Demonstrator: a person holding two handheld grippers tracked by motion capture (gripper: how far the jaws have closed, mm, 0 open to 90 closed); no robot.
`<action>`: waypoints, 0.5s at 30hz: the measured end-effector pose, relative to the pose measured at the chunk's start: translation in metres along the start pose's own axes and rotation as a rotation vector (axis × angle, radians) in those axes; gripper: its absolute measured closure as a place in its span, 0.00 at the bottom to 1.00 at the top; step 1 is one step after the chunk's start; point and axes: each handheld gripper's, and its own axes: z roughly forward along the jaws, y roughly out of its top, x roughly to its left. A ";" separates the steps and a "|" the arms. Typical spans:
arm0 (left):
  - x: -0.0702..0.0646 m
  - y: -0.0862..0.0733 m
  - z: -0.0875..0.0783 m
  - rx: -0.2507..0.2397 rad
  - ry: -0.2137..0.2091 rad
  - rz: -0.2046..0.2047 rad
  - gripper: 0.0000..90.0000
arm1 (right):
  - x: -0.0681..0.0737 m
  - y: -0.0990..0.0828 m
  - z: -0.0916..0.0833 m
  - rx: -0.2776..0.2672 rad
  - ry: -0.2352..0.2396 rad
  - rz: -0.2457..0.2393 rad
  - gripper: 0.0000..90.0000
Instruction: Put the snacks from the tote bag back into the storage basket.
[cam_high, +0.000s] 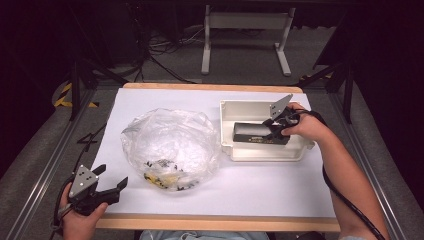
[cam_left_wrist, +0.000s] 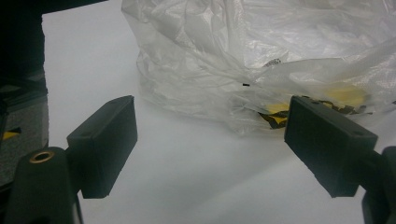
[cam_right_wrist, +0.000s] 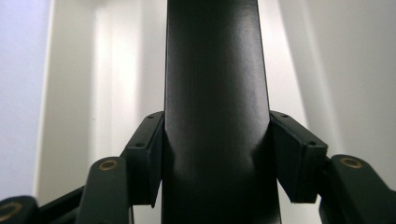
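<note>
Down at the near left corner of the table (cam_high: 260, 195), the left hand-held gripper (cam_high: 112, 181) sits in a hand (cam_high: 80, 220), low over the white top. Its two black jaws are wide apart and nothing is between them. In the left gripper view, that hand-held gripper (cam_left_wrist: 210, 140) points at a clear plastic bag (cam_left_wrist: 261, 60) that lies just past its pads (cam_left_wrist: 105, 140), not touching them. The bag (cam_high: 170, 147) is crumpled and puffy, and it lies left of the middle of the table. Small yellow and black bits (cam_high: 162, 177) show through the bag at its near side. Over by the far right corner of the table stands a white tray (cam_high: 240, 152) with low walls. A long black box (cam_high: 252, 132) lies flat inside the tray, along its length. The right hand-held gripper (cam_high: 275, 131) is in the other hand (cam_high: 310, 127) and reaches into the tray from the right side. Its jaws are clamped on the right end of the black box. In the right gripper view, the black box (cam_right_wrist: 212, 93) runs straight up the middle, and the two pads (cam_right_wrist: 147, 154) press on its two sides. The white tray wall (cam_right_wrist: 74, 93) shows pale behind the box. A black cable (cam_high: 345, 200) runs back from the right hand-held gripper along the forearm.
</note>
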 end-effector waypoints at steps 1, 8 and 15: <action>0.000 0.000 0.000 0.000 0.000 0.000 0.20 | 0.000 0.000 0.000 -0.005 -0.004 0.005 0.46; 0.000 0.000 0.000 -0.002 -0.002 0.002 0.20 | 0.000 0.003 -0.005 -0.033 -0.019 0.023 0.34; 0.000 0.002 0.002 -0.003 -0.007 0.000 0.20 | 0.005 0.009 -0.017 -0.089 -0.057 0.071 0.27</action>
